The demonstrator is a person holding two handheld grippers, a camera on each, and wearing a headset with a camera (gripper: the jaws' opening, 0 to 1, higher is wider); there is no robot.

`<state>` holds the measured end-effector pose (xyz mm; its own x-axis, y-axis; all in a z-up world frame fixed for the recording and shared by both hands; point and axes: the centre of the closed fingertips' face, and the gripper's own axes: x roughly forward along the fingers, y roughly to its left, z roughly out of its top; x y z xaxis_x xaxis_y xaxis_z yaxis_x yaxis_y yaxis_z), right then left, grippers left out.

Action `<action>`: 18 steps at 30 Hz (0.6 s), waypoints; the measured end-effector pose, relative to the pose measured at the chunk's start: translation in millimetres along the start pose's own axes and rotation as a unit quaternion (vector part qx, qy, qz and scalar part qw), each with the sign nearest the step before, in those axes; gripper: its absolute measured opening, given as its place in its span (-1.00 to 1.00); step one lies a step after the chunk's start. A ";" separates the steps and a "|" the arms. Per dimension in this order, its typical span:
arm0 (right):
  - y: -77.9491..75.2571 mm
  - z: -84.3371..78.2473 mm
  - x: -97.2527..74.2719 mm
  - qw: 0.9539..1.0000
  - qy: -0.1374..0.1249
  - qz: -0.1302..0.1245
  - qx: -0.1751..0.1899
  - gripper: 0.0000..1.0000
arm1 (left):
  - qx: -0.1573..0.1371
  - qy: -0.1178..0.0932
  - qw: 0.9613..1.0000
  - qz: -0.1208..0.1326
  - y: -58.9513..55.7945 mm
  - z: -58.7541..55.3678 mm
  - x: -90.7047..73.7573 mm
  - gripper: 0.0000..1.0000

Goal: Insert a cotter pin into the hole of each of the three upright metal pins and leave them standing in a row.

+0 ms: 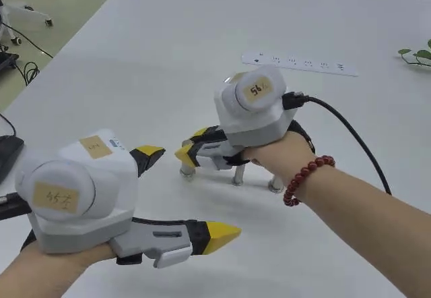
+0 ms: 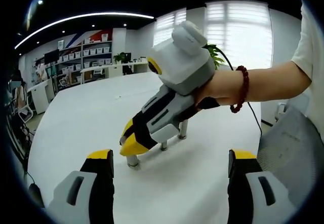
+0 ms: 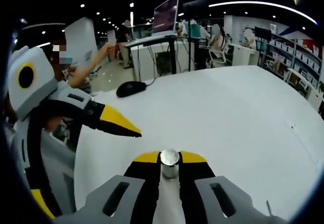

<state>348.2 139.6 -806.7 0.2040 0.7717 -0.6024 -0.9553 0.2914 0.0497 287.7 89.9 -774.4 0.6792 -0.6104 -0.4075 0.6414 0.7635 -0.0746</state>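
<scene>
The right hand-held gripper clamps the end metal pin of the row standing mid-way across the surface. The left hand-held gripper hangs wide open nearby. Best to hold that pin plumb and steady.

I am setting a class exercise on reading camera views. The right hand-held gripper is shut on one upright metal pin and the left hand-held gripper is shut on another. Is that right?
Not quite. The left hand-held gripper is open, with nothing between its jaws, as the left gripper view shows. The right hand-held gripper is shut on an upright metal pin.
</scene>
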 end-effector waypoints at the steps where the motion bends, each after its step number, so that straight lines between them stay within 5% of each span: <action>1: 2.1 -1.0 -1.2 1.000 0.000 0.001 -0.002 -0.73 | 0.000 -0.001 1.000 0.000 -0.3 0.4 -0.4 0.88; 18: 19.9 -29.7 -32.1 1.000 0.006 0.003 0.007 -0.73 | 0.002 0.000 1.000 -0.005 -7.2 0.1 -2.9 0.86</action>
<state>316.3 103.8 -810.0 0.1965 0.7664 -0.6116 -0.9533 0.2953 0.0639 281.1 86.2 -772.6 0.6728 -0.6178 -0.4070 0.6491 0.7569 -0.0758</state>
